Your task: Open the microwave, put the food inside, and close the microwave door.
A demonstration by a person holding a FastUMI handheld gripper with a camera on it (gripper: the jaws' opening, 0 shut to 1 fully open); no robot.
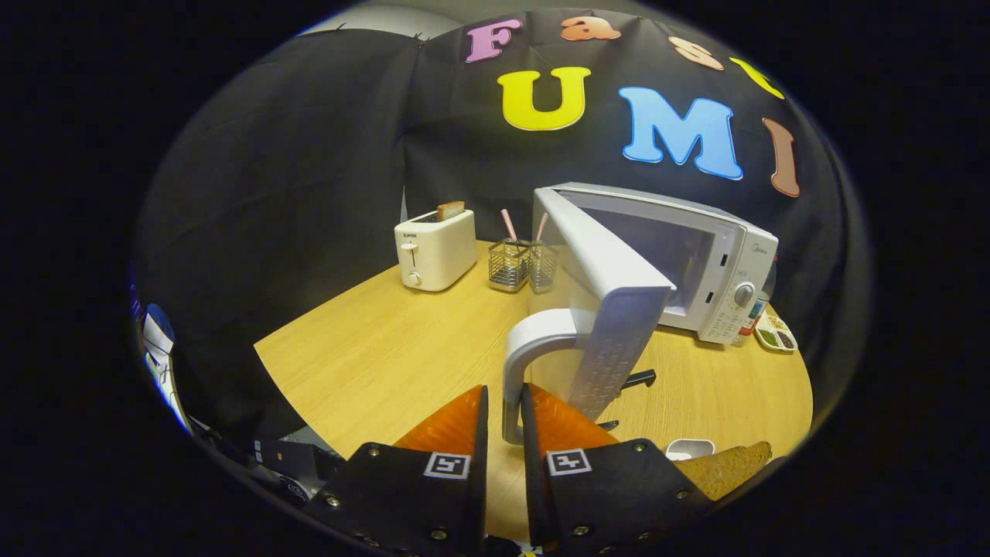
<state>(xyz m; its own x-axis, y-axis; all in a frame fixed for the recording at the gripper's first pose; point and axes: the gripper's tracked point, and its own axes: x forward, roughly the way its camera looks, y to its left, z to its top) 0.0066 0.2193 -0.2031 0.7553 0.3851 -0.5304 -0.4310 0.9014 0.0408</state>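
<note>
The microwave (696,263) stands at centre right of the frame on the wooden table (387,356), its door (611,302) swung wide toward the camera. At bottom centre the gripper (504,410) pinches the door's curved handle (526,356), a finger pressed on each side. A piece of bread (727,468) lies at lower right. Farther back, left of the microwave, sit a wire caddy (522,264) with pink sticks and a white toaster (435,249) holding a slice.
</note>
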